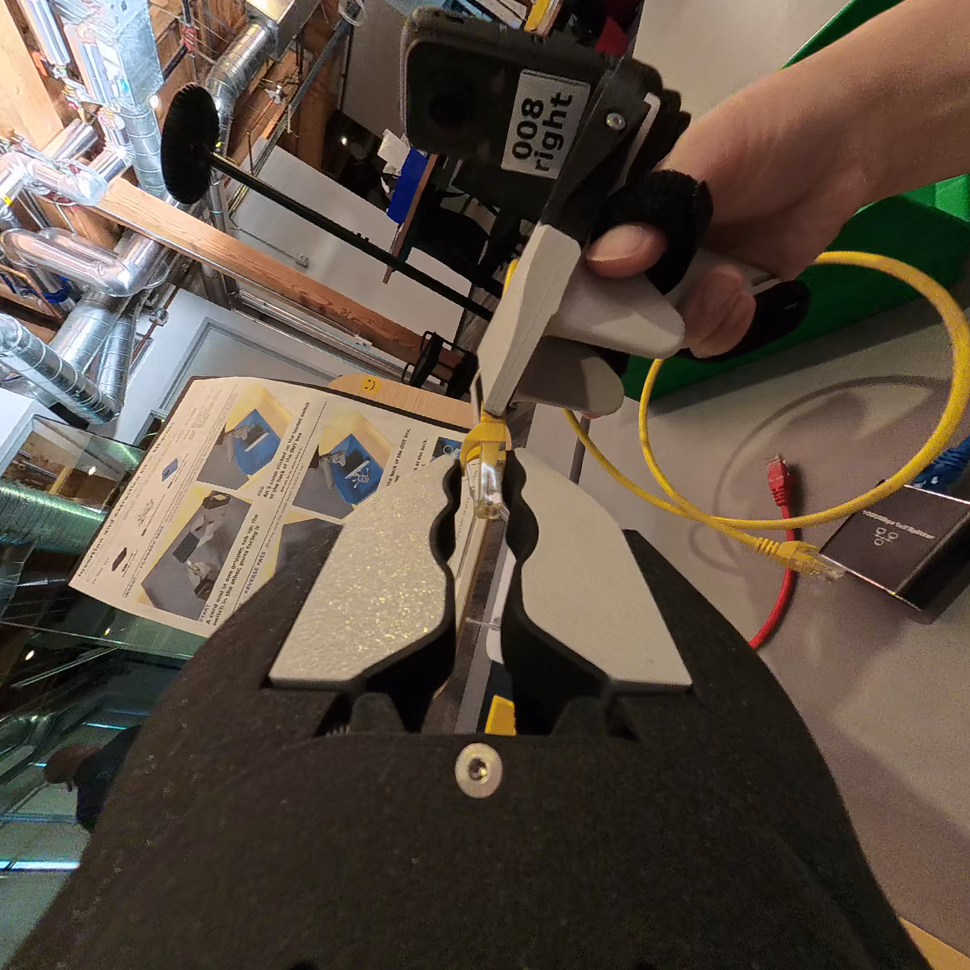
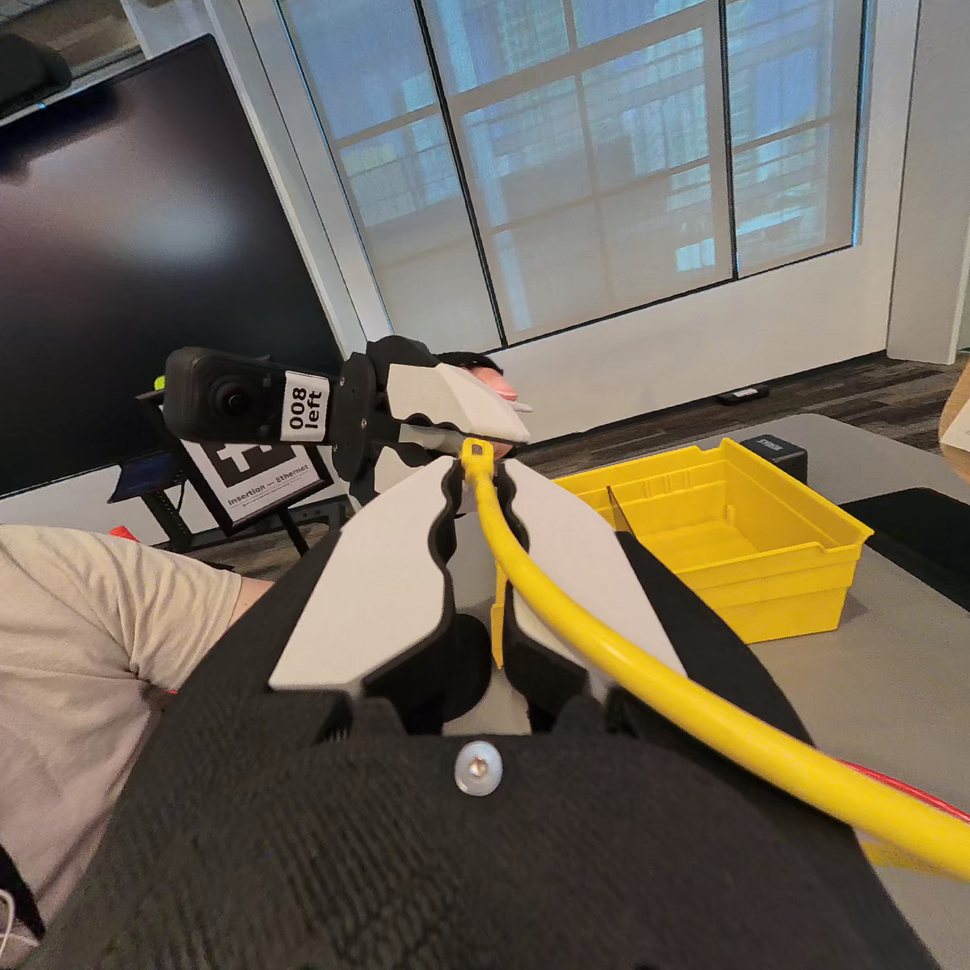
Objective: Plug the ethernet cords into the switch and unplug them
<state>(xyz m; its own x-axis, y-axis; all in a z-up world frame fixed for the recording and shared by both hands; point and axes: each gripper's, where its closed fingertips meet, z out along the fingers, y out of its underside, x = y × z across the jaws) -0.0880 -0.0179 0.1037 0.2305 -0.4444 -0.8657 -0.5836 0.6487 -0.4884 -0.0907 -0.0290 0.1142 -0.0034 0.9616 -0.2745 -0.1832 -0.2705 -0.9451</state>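
Note:
A yellow ethernet cord has one end held up in the air between both grippers. In the left wrist view my left gripper is shut on its clear plug. My right gripper comes down from above, shut on the yellow boot just behind the plug. In the right wrist view the cord runs back between my right gripper's fingers, and the left gripper meets it tip to tip. The cord's other plug lies loose beside the black switch on the grey table.
A red cord lies on the table next to the switch, and a bit of blue cord shows behind it. A yellow bin, a small black box and a black mat are on the table. An instruction sheet stands at the left. The grippers are tip to tip, or close to it. From either gripper's tips it is about 25 cm to the black switch.

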